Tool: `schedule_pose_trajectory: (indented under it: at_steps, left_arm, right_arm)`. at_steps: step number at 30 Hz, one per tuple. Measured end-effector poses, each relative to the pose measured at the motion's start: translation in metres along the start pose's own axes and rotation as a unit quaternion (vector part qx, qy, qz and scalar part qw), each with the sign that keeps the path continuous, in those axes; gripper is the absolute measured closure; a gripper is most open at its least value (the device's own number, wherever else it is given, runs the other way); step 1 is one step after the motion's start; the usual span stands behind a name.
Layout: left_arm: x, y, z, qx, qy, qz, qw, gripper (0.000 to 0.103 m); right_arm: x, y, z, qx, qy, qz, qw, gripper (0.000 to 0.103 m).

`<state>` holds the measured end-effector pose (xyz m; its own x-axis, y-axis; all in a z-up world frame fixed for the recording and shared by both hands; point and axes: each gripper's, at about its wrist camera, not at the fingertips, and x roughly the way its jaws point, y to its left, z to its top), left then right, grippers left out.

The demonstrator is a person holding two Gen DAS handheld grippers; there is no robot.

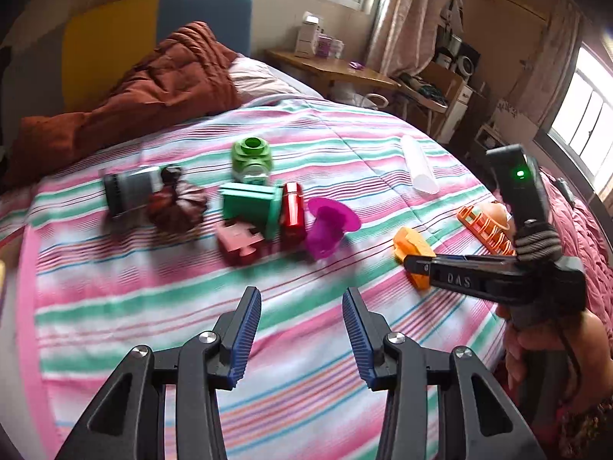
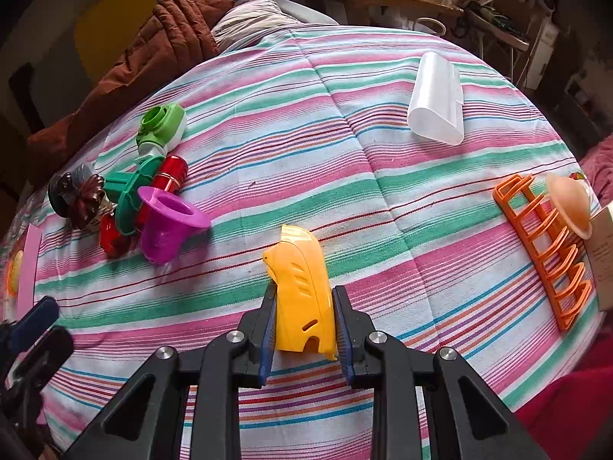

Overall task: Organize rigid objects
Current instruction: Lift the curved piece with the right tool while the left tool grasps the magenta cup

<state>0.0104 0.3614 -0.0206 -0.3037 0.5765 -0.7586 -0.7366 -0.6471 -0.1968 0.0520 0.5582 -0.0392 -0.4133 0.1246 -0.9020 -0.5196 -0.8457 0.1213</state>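
On the striped bedspread (image 1: 306, 345) lies a cluster of toys: a green cap piece (image 1: 251, 157), a teal block (image 1: 249, 205), a red cylinder (image 1: 293, 211), a purple funnel cup (image 1: 329, 226), a pink piece (image 1: 237, 241), a grey cylinder (image 1: 130, 191) and a dark brown piece (image 1: 176, 203). My left gripper (image 1: 302, 299) is open and empty, in front of the cluster. My right gripper (image 2: 302, 299) is shut on a yellow plastic piece (image 2: 302, 291), right of the purple cup (image 2: 168, 226). The left wrist view shows that piece (image 1: 413, 249) held.
A translucent white container (image 2: 436, 103) lies far right on the bed. An orange rack (image 2: 548, 253) with a peach dome (image 2: 571, 203) sits at the right edge. A rust-brown quilt (image 1: 153, 88) is piled at the headboard. A wooden desk (image 1: 333, 69) stands beyond the bed.
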Motion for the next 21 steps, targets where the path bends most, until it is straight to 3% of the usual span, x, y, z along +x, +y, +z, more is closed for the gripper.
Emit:
schedule_pose_trajectory:
  at_steps: [7, 11, 17, 21]
  left_arm:
    - [0.061, -0.003, 0.018, -0.038, 0.049, -0.030, 0.9976, 0.058]
    - [0.075, 0.003, 0.022, -0.062, 0.044, -0.021, 0.9969, 0.058]
    - [0.084, -0.015, 0.029, -0.020, 0.032, -0.023, 0.9990, 0.059]
    - [0.087, -0.016, 0.028, -0.014, 0.030, -0.017, 0.9993, 0.069]
  right_arm:
    - [0.000, -0.007, 0.003, 0.020, 0.010, 0.020, 1.000, 0.076]
    - [0.000, -0.008, 0.004, 0.025, 0.013, 0.028, 0.999, 0.076]
    - [0.002, -0.010, 0.007, 0.031, 0.018, 0.040, 0.999, 0.076]
    - [0.002, -0.012, 0.008, 0.035, 0.019, 0.046, 0.998, 0.076]
